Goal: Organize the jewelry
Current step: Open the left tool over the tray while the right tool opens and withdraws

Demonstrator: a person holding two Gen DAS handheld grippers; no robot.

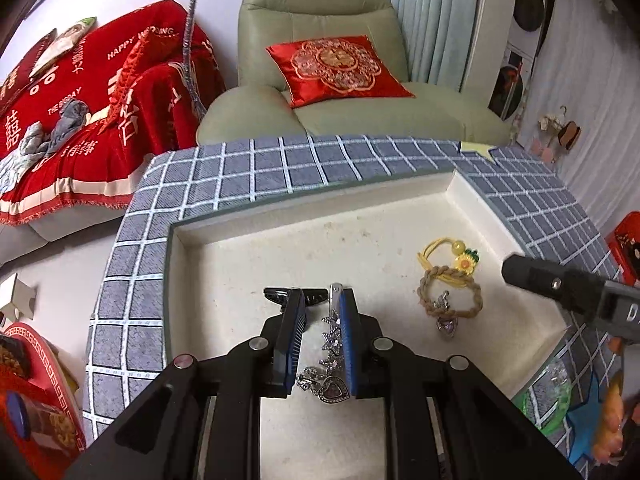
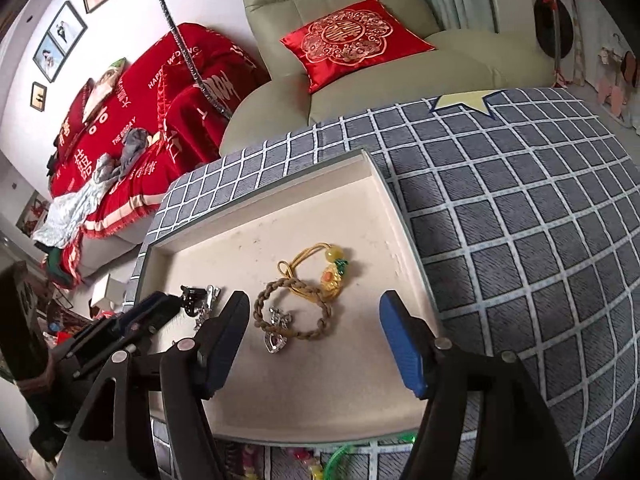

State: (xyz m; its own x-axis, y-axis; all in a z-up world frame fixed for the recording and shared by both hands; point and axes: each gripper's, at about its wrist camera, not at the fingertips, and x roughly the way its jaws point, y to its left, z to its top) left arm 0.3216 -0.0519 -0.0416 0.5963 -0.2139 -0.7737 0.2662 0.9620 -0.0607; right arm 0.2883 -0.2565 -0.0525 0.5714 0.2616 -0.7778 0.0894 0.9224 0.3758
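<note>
A tray (image 2: 396, 216) sits on a table with a checked cloth (image 2: 520, 240), and an armchair (image 2: 360, 92) with a cushion (image 2: 352, 40) stands behind the table. In the tray, a braided ring (image 2: 320, 328) lies partly on a hair tie (image 2: 316, 268), with a heart charm (image 2: 274, 342) at its near edge. To their left lie a star clip (image 1: 334, 336) and a dark clip (image 1: 312, 296), side by side.

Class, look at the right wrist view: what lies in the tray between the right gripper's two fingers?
A braided bracelet with a heart pendant; the fingers stand apart from both.
</note>
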